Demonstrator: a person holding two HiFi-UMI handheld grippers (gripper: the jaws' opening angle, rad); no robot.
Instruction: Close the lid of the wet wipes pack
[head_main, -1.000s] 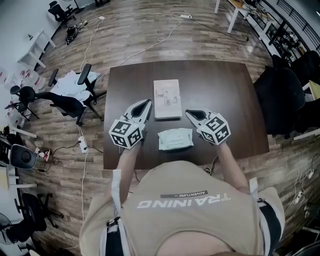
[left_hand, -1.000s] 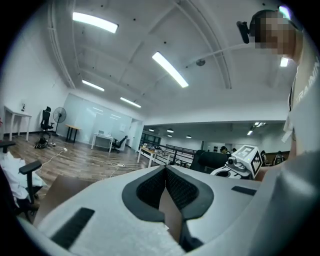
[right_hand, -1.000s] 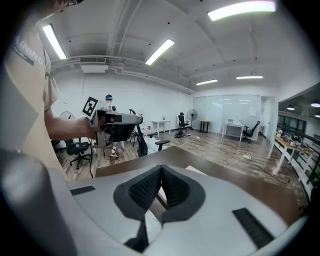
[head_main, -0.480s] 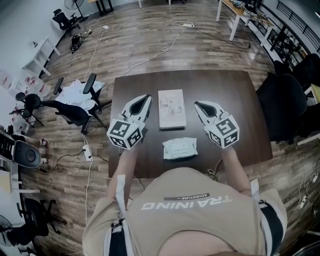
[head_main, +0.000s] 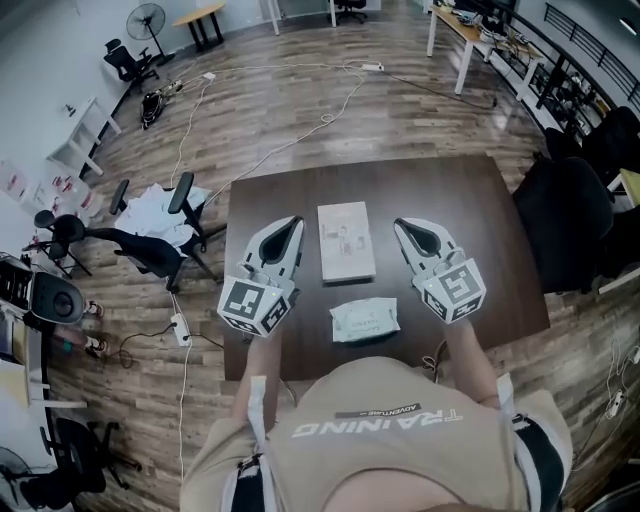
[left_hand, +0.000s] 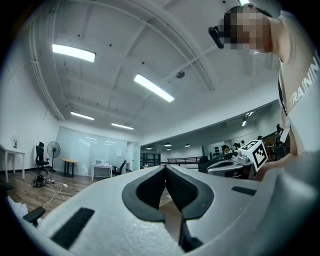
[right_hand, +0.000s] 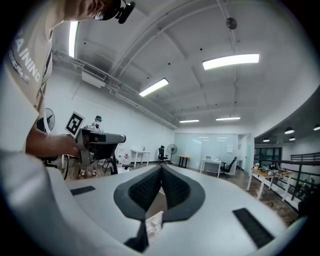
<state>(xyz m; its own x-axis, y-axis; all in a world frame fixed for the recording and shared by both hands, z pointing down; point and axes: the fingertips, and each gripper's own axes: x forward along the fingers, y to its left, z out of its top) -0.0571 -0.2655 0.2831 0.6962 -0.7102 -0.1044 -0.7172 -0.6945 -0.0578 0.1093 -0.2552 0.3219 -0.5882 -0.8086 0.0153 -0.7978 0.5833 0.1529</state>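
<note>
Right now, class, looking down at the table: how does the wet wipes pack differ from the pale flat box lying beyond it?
The wet wipes pack is smaller and greenish, with soft, crinkled ends; the flat box is larger, paler and straight-edged. The pack lies crosswise near the person; the box lies lengthwise, farther off. Both rest flat on the dark table, apart from each other.

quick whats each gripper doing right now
left gripper: closed, holding nothing
right gripper: closed, holding nothing
</note>
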